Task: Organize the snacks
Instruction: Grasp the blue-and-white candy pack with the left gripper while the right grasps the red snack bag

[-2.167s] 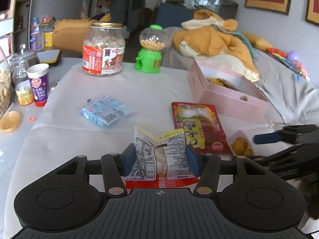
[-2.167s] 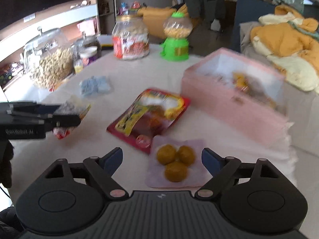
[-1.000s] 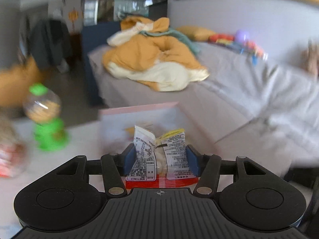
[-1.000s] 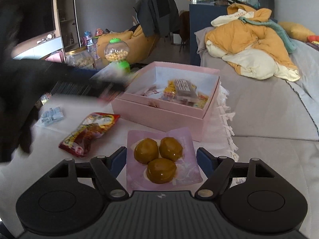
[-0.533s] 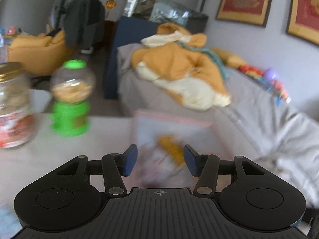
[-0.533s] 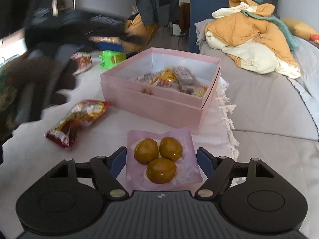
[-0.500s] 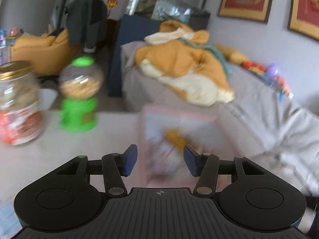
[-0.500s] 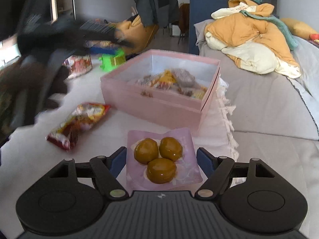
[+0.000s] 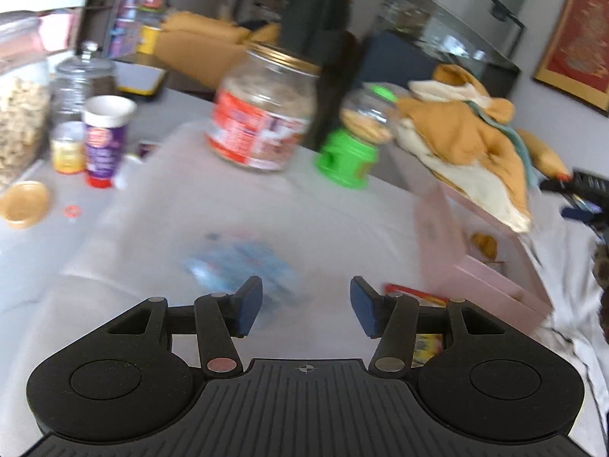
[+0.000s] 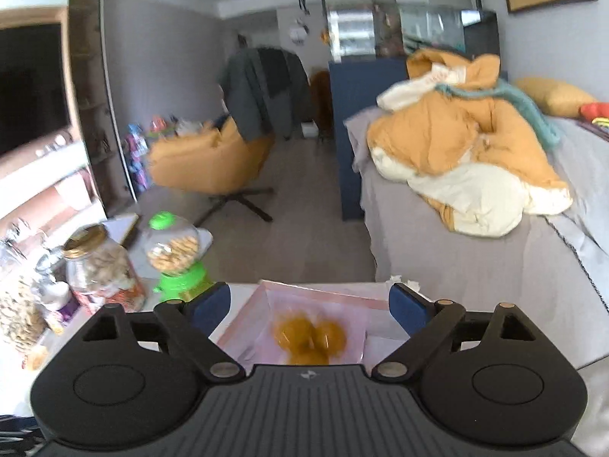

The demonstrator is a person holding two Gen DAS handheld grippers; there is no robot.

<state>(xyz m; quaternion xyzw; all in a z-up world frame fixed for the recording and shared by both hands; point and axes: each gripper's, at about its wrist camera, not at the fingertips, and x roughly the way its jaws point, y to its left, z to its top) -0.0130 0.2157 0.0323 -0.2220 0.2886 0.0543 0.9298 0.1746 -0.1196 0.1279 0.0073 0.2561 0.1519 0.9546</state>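
Observation:
My left gripper (image 9: 306,306) is open and empty above the white table. A blurred blue snack packet (image 9: 243,262) lies just ahead of its left finger. A red snack bag (image 9: 413,293) lies by its right finger, next to the pink box (image 9: 491,274). My right gripper (image 10: 306,306) is open over the pink box (image 10: 243,320). A pink packet of three golden pastries (image 10: 310,333) shows between its fingers, blurred; whether it is held or falling I cannot tell.
A big labelled jar (image 9: 262,114), a green candy dispenser (image 9: 352,144), a purple cup (image 9: 104,139) and glass jars (image 9: 19,118) stand at the table's back and left. A grey sofa with an orange blanket (image 10: 468,156) lies to the right.
My left gripper let its snack packet go into the pink box and swung back left over the table. My right gripper lifted the pastry packet and carried it over the box.

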